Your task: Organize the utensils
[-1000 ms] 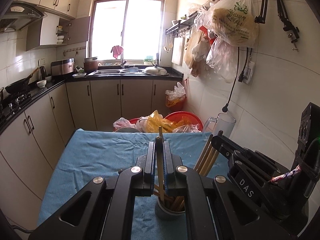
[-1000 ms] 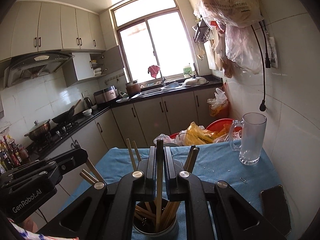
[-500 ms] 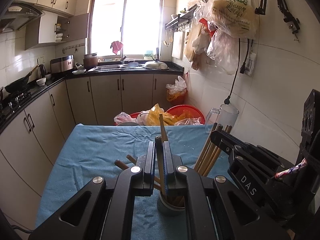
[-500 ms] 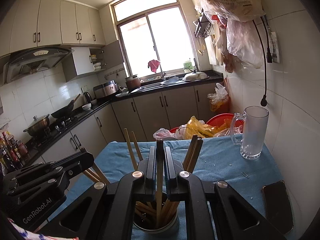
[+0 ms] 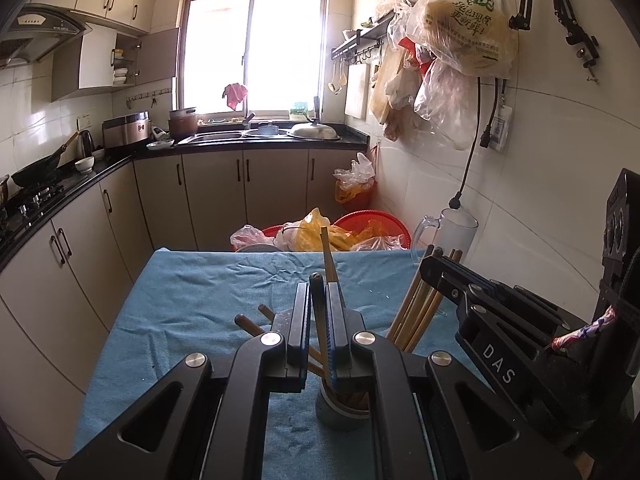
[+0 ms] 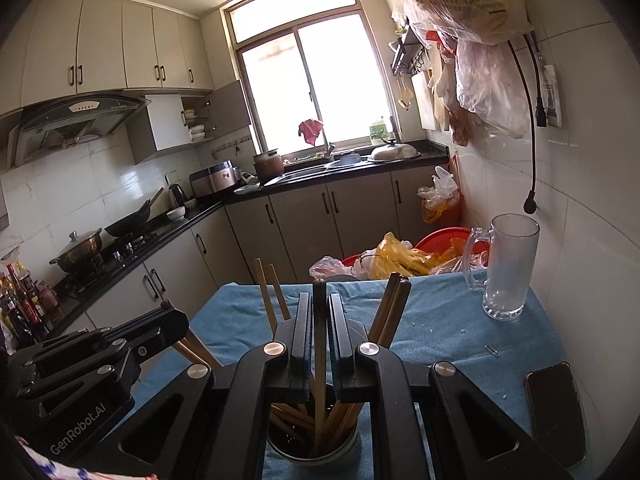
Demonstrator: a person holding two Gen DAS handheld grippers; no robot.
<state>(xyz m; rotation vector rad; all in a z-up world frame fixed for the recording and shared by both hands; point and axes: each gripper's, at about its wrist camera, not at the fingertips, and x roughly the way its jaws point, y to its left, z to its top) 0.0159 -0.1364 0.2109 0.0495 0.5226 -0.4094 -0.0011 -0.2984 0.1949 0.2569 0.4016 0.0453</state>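
Nearest, one metal holder cup (image 6: 314, 446) stands on the blue-clothed tabletop (image 6: 440, 320), packed with wooden chopsticks (image 6: 384, 308). The left gripper (image 5: 319, 316) pinches one chopstick (image 5: 329, 256) above it; the right gripper (image 6: 319, 320) pinches another dark-tipped chopstick (image 6: 319, 344) standing in it. Farther right: one phone (image 6: 554, 408), one glass mug (image 6: 506, 268).

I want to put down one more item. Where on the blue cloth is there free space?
Bare blue cloth lies left of the chopstick cup, toward the far edge, and between the glass mug and the phone. Around the cup, both grippers and the leaning chopsticks crowd it.
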